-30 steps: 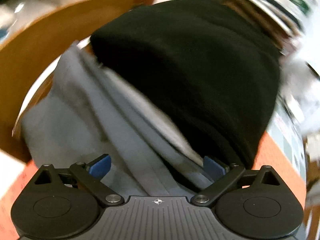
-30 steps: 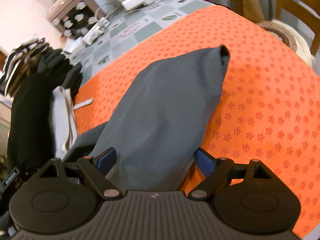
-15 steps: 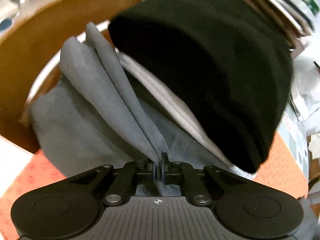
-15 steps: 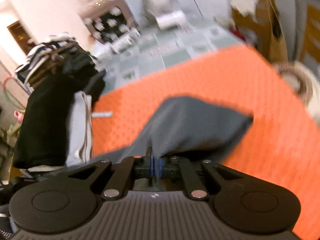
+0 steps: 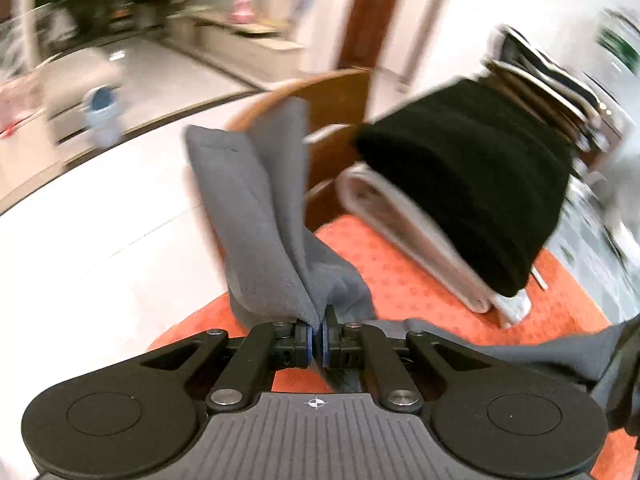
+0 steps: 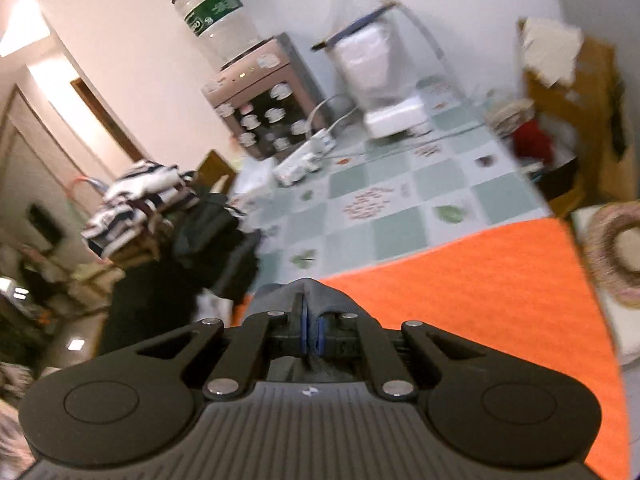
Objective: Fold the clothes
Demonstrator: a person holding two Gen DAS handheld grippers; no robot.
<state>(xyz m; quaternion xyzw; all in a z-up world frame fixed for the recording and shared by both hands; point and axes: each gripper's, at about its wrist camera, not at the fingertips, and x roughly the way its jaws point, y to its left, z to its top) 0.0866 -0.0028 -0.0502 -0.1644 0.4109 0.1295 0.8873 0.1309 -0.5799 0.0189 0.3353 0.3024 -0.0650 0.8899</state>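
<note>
Grey cloth [image 5: 256,216] is pinched in the left gripper [image 5: 319,338], whose blue-padded fingers are pressed together on a gathered fold; from that pinch the garment rises in two upright flaps and also trails off to the side over the orange mat [image 5: 404,280], toward the lower corner of the left wrist view. Beyond the cloth on the same mat sits a stack of folded clothes: a black knit piece [image 5: 472,184] lies on top of a pale grey folded piece [image 5: 404,236], and striped items show behind the black one, too blurred to tell apart; a wooden chair back [image 5: 332,120] stands just behind the cloth, at the mat's edge.

The right gripper [image 6: 310,330] is likewise closed, its fingers clamped on a small hump of the same grey cloth [image 6: 308,290], which sits raised above the orange mat [image 6: 480,288]; past the mat lies a green-and-white checked tablecloth [image 6: 380,208]; on it, farther from the cloth, stand a brown cabinet with round stickers [image 6: 264,108], a white power strip [image 6: 308,156] and a clear bottle [image 6: 216,8] on top of the cabinet; the clothes pile [image 6: 160,216] lies beside the cloth.
</note>
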